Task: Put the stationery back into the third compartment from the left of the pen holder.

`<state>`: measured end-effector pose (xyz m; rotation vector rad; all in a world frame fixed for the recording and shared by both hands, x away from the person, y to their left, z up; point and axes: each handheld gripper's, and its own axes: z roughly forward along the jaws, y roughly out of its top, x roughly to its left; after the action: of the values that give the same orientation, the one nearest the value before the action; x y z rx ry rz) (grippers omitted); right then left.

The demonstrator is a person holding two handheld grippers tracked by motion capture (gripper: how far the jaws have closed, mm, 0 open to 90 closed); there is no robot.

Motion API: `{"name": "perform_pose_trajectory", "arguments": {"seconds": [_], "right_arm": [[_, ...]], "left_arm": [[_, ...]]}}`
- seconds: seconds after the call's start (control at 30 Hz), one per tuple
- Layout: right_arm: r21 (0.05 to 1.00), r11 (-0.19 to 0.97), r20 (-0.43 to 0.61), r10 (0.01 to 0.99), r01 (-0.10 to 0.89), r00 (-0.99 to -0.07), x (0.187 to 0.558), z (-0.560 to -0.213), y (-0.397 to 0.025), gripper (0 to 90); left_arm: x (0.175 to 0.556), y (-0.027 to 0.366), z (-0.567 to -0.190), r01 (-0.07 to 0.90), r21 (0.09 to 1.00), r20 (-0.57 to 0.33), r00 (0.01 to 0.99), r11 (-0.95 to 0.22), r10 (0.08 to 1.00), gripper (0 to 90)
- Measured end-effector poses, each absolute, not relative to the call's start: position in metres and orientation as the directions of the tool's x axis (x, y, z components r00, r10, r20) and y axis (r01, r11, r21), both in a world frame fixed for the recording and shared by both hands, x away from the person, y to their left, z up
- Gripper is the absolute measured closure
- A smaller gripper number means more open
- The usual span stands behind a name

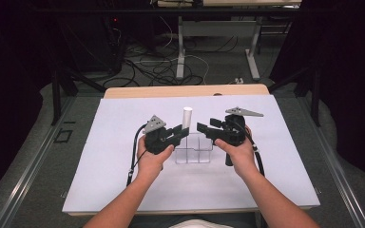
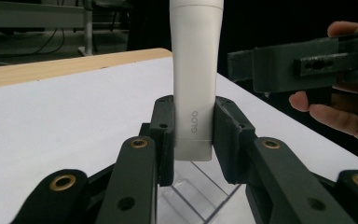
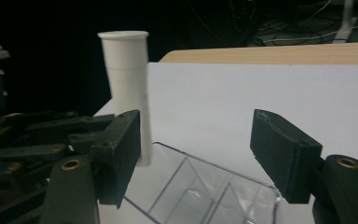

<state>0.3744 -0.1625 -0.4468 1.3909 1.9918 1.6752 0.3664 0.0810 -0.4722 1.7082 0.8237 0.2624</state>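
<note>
Item: tall white plastic glue-stick tube, marked "GLOO" near its lower end, standing upright just above centre in the high view and filling the centre of the left gripper view. Holder: left tongs, clamped on the tube's lower part, one black pad on each side. Container: clear plastic organiser box with inner dividers, at centre frame of the high view on the white worktop; its compartments look empty, and the tube's base hangs just over the rim of the far left compartment. Second tool: right tongs, jaws spread wide and gripping nothing, level with the box's upper edge, at centre right in the high view. Step in hand, by judgement: the tube is being set into, or drawn out of, the box; which one cannot be told. Next move calls for keeping the tube vertical while the free tongs brace the light box against sliding or tipping.
</note>
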Motion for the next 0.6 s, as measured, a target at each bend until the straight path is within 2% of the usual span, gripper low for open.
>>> {"name": "perform_pose_trajectory", "arguments": {"seconds": [0.23, 0.6], "right_arm": [[0.839, -0.094, 0.436, 0.704, 0.535, -0.56, 0.37, -0.446, -0.157, 35.4], [0.793, -0.138, 0.52, 0.662, 0.593, -0.54, 0.37, -0.446, -0.16, 48.1]], "left_arm": [[0.36, 0.069, -0.476, 0.378, 0.917, -0.228, 0.758, -0.126, 0.611, 71.3], [0.345, 0.047, -0.481, 0.347, 0.92, -0.198, 0.815, -0.185, 0.545, 71.3]]}}
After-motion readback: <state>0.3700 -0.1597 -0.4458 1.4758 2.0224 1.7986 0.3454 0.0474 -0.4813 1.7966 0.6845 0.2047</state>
